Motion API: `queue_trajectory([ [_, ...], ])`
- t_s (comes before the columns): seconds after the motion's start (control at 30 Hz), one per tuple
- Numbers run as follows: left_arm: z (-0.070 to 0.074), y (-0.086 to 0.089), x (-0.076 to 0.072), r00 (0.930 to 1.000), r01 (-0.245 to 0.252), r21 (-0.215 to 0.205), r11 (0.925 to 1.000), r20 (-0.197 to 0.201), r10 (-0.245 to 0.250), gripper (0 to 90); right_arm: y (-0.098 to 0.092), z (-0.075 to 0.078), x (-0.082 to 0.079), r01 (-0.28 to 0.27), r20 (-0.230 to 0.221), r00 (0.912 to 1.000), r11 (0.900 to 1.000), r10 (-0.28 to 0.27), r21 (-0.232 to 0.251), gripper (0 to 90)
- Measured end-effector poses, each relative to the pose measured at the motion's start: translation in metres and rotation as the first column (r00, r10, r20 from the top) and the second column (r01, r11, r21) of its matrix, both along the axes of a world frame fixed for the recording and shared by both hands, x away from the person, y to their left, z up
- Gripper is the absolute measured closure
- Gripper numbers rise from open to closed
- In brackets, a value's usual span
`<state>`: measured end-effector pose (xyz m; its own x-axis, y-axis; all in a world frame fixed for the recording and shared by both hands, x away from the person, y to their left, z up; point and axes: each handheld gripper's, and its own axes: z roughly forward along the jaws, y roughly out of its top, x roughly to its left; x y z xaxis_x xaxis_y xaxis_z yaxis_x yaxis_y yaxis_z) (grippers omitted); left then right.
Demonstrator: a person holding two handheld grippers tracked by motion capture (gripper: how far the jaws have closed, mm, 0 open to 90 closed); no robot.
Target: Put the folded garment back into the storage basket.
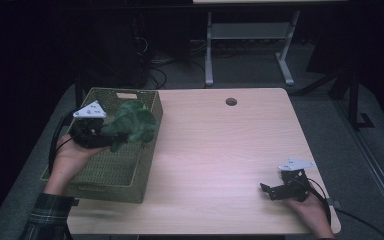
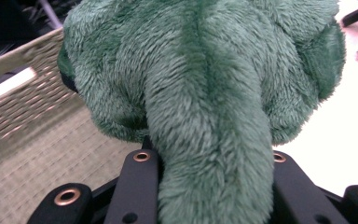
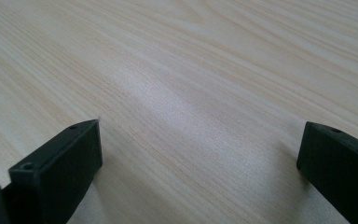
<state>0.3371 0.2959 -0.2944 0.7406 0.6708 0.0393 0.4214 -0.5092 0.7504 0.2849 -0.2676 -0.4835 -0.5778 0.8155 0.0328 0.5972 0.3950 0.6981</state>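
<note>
1. A light wooden table (image 1: 220, 150) is seen from above, with a small round hole (image 1: 231, 102) near its far edge.
2. A woven green basket (image 1: 111, 172) is placed on the left side of the table, its long side running from near to far.
3. A green plush toy (image 1: 131, 125) is held above the far right part of the basket, over its right rim.
4. The left gripper (image 1: 114, 135) is held over the basket by the person's left hand (image 1: 70, 157), and a narrow part of the toy is pinched between its two black jaws.
5. In the left gripper view, the plush toy (image 2: 205, 88) is seen close up, with its thin furry part squeezed between the jaws and the basket wall (image 2: 23, 88) behind it at the left.
6. The right gripper (image 1: 266, 190) is held low over the near right corner of the table by the right hand (image 1: 312, 212), well apart from the basket.
7. In the right gripper view, its jaws are seen spread wide, with bare table wood (image 3: 191, 93) between them and nothing gripped.
</note>
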Motion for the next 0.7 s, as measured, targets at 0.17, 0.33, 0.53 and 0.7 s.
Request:
queue_trajectory([
  [0.17, -0.003, 0.021, -0.003, 0.9981, -0.059, 0.01, 0.9982, 0.015, 0.059, 69.6, 0.0, 0.0, 0.0, 0.002, 0.001, 1.0, 1.0, -0.002, -0.001, 0.0],
  [0.33, -0.016, 0.038, -0.002, 0.9931, -0.117, 0.018, 0.9929, 0.004, 0.117, 69.6, 0.0, 0.0, 0.0, 0.003, 0.001, 1.0, 1.0, -0.003, -0.001, 0.0],
  [0.53, -0.039, 0.046, 0.006, 0.9842, -0.175, 0.041, 0.9838, -0.02, 0.176, 69.7, 0.0, 0.0, 0.0, 0.003, 0.001, 1.0, 1.0, -0.003, -0.002, 0.0],
  [0.7, -0.057, 0.049, 0.015, 0.9751, -0.214, 0.072, 0.9742, -0.044, 0.217, 69.7, 0.0, 0.0, 0.0, 0.004, 0.001, 1.0, 1.0, -0.004, -0.001, 0.0],
])
